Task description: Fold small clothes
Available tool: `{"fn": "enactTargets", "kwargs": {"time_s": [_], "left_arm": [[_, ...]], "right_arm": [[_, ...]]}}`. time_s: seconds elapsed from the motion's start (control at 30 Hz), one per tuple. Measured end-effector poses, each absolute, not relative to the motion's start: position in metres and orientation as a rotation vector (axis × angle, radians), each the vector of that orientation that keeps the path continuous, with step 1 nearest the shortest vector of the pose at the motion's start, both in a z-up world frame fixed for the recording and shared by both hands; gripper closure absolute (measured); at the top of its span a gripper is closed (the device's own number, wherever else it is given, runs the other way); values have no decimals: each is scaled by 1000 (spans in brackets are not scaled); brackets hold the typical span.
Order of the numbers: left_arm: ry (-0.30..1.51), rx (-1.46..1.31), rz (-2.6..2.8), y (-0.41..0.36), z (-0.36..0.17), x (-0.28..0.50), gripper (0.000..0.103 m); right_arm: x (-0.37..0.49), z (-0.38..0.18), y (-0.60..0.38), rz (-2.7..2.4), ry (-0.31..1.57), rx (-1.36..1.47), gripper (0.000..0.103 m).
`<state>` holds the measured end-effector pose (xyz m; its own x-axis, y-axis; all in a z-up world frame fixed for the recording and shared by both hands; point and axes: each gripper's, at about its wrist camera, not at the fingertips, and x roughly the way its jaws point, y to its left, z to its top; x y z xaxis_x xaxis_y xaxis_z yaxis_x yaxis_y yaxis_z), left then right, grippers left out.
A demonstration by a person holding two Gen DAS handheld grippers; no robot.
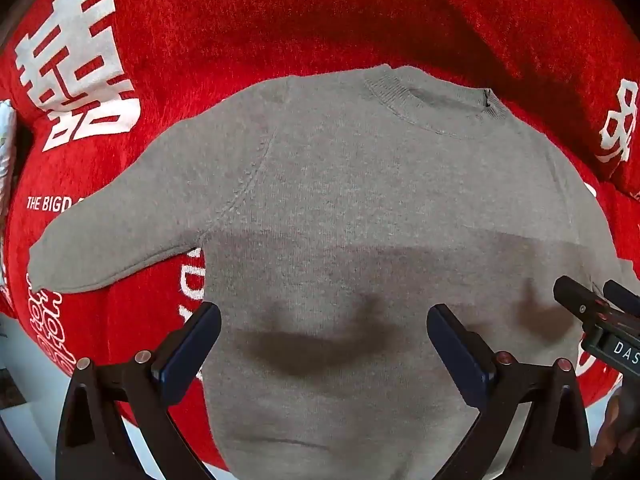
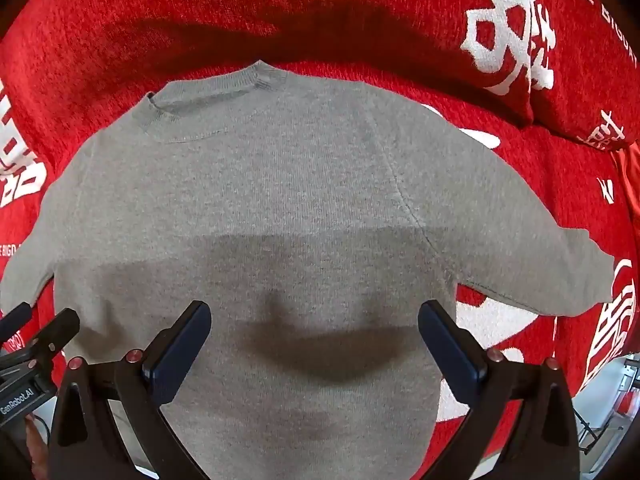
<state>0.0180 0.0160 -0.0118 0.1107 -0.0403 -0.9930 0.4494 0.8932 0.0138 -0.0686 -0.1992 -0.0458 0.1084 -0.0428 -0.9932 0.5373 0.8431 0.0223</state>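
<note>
The grey sweater (image 1: 360,200) lies flat and face up on the red plush blanket (image 1: 240,20), neck away from you, hem toward you, both sleeves spread out to the sides. That layout makes sense for folding: with the body smoothed and the arms splayed, every edge is easy to see and reach.

Your left gripper (image 1: 324,344) hovers over the lower body of the sweater, jaws spread wide and nothing between them. Your right gripper (image 2: 314,342) does the same a little to the side, jaws just as wide apart, also empty. The dark shadows cast on the knit beneath each one suggest both are lifted off the cloth and not pressing on it.

You hold the two side by side, each peeking into the other's view at the edge, which reads like a starting stance before a two-handed grab.

The left sleeve (image 1: 120,232) runs out over the white lettering on the blanket, and the right sleeve (image 2: 540,264) angles out the other way. Neither is folded in, so by my judgement the fold has not begun. The collar (image 2: 208,100) sits neat and flat at the far end, a good reference for keeping the fold square.
</note>
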Motion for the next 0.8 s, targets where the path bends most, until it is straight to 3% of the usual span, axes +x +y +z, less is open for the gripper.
{"fn": "enactTargets", "kwargs": {"time_s": [0.8], "left_arm": [[1408,357,-359,20,-7,19,0]], "right_arm": [[-64,-43,-190,-452,1394,423,0]]}}
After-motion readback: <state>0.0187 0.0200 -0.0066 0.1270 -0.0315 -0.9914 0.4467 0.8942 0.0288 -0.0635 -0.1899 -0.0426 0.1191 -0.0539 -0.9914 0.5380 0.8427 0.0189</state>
